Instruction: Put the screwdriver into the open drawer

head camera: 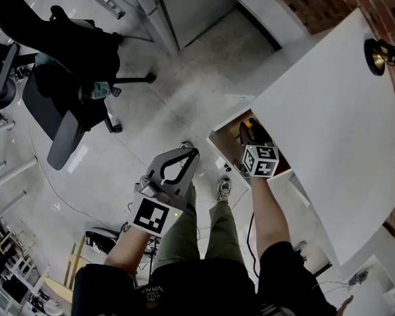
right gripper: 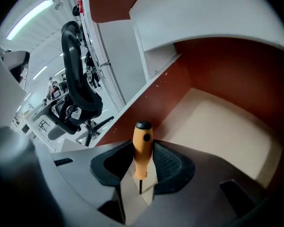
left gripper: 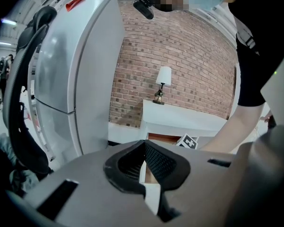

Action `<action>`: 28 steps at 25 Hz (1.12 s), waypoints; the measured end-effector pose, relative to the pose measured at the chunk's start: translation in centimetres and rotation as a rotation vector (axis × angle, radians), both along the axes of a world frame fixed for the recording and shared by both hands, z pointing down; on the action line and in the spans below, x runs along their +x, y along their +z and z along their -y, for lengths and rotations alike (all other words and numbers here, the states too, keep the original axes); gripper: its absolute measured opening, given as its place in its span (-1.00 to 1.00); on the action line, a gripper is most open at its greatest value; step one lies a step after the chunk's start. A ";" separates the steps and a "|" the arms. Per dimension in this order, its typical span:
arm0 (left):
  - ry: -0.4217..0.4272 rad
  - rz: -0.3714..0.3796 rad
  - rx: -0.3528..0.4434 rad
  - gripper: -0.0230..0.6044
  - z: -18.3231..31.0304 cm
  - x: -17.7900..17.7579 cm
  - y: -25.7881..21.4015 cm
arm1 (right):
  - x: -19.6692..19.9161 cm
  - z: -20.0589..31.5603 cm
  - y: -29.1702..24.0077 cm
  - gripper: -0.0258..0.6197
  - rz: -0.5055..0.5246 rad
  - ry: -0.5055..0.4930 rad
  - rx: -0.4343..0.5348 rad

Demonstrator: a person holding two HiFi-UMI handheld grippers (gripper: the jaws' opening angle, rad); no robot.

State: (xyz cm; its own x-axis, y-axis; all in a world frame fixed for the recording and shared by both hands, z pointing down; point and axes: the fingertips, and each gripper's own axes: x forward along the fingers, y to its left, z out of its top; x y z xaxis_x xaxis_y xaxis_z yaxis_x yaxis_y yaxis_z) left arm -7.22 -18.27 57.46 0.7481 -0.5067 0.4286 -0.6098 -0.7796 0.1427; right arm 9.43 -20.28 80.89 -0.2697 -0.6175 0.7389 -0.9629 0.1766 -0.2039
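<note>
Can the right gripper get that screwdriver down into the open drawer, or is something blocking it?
Probably yes. The right gripper grips the screwdriver right at the drawer, whose floor looks bare. The white tabletop overhangs it but leaves a gap.

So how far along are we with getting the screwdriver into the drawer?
Done: the drawer is open and the screwdriver is clamped in the right gripper. In hand: that gripper is held over the drawer's bare floor, the orange handle pointing in. Left: set it down and let go. The left gripper is shut and empty.
</note>
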 end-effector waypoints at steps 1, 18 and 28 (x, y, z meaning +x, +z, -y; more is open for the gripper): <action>-0.006 -0.005 -0.006 -0.91 0.0 -0.1 0.1 | 0.1 0.0 0.2 -0.53 0.002 0.012 0.002; -0.007 -0.025 -0.047 -0.91 -0.3 0.4 1.9 | 2.0 -0.6 2.2 -0.42 -0.026 0.146 -0.128; -0.041 -0.034 -0.019 -0.91 -0.7 0.8 0.1 | 1.6 -1.9 -1.1 -0.67 -0.027 0.115 -0.037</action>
